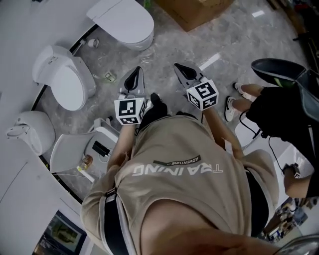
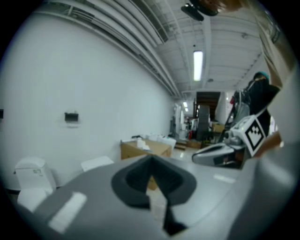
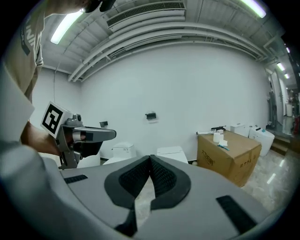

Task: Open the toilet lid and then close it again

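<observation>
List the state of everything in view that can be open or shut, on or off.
left gripper: shut, nothing between the jaws.
right gripper: shut, nothing between the jaws.
far toilet lid: down.
second toilet lid: down.
cardboard box: closed, small items on top.
ceiling light: on.

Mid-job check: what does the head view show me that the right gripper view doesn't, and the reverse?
Head view only: a bystander's shoes, and closed lids seen from above, as on the toilet at left. Right gripper view only: the ceiling light and a dark wall fixture. Both: the left gripper, the cardboard box and white toilets along the wall.
</observation>
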Motion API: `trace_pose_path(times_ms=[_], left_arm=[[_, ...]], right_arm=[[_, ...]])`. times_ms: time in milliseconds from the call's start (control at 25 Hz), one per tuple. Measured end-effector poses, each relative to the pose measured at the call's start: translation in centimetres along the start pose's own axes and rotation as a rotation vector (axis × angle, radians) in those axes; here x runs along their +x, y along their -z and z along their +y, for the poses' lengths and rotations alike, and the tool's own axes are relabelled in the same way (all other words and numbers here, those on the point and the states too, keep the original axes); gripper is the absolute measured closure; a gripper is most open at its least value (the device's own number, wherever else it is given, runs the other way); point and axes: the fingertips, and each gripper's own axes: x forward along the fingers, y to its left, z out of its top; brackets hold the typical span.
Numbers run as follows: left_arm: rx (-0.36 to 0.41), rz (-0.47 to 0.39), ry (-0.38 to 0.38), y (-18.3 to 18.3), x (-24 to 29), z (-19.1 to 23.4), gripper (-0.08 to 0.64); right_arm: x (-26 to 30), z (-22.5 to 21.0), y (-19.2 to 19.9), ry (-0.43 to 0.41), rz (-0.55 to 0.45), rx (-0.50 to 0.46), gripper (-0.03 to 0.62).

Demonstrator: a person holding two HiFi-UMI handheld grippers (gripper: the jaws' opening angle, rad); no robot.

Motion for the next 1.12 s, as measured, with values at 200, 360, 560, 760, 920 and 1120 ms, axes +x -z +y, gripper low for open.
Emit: trace_pose_path(times_ms=[200, 360, 560, 760, 920, 1120], left_arm=[[-0.010, 0.010, 0.037, -0.2, 3.5, 4.5, 0.555], [-0.025, 0.048, 0.072, 0.3, 5.8, 6.7, 0.555], [-0.039, 0.053, 0.068, -0.2, 8.6, 8.7, 0.555], [-0.045, 0.083, 0.036, -0.2, 12.1, 10.0, 0.555], [-0.037, 0.126, -0.049, -1.2, 16.0, 11.8, 0.555], [-0.077, 0.126, -0.191, -3.6, 20.7, 13.9, 0.555]], right_arm=[[5.5, -1.3, -2.9, 0.054, 0.004, -0.092, 0.579], [8.4, -2.3, -4.0, 0.056, -0.005, 0.009, 0.578], [10.5, -5.4, -4.3, 0.071, 0.012, 0.059, 0.578], [13.6, -8.8, -3.5, 0.040, 0.045, 0.082, 0.578], [17.3, -12.5, -3.8, -0.042, 0.073, 0.072, 0.578], [21.9, -18.5, -7.2, -0.159, 0.062, -0.039, 0.578]])
